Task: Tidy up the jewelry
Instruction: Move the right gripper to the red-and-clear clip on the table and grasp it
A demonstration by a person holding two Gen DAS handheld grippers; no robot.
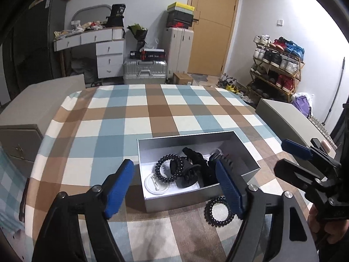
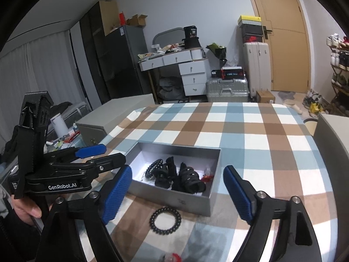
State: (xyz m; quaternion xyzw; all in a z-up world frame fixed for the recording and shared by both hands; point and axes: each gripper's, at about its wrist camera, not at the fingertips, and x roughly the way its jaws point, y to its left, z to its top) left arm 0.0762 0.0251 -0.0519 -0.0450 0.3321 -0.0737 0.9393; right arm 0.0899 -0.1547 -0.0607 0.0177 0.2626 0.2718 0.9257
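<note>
Both grippers, left [image 1: 174,187] and right [image 2: 177,193], spread their fingers wide, empty; one coil bracelet [image 2: 165,219] beside one box [image 2: 172,198].

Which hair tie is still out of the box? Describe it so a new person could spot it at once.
Start at the checked tablecloth, then find the open grey box near its front edge. Just outside the box's near wall, a black spiral coil hair tie lies flat on the cloth. A similar coil hair tie lies inside the box among other black pieces; this one lies alone on the cloth.
</note>
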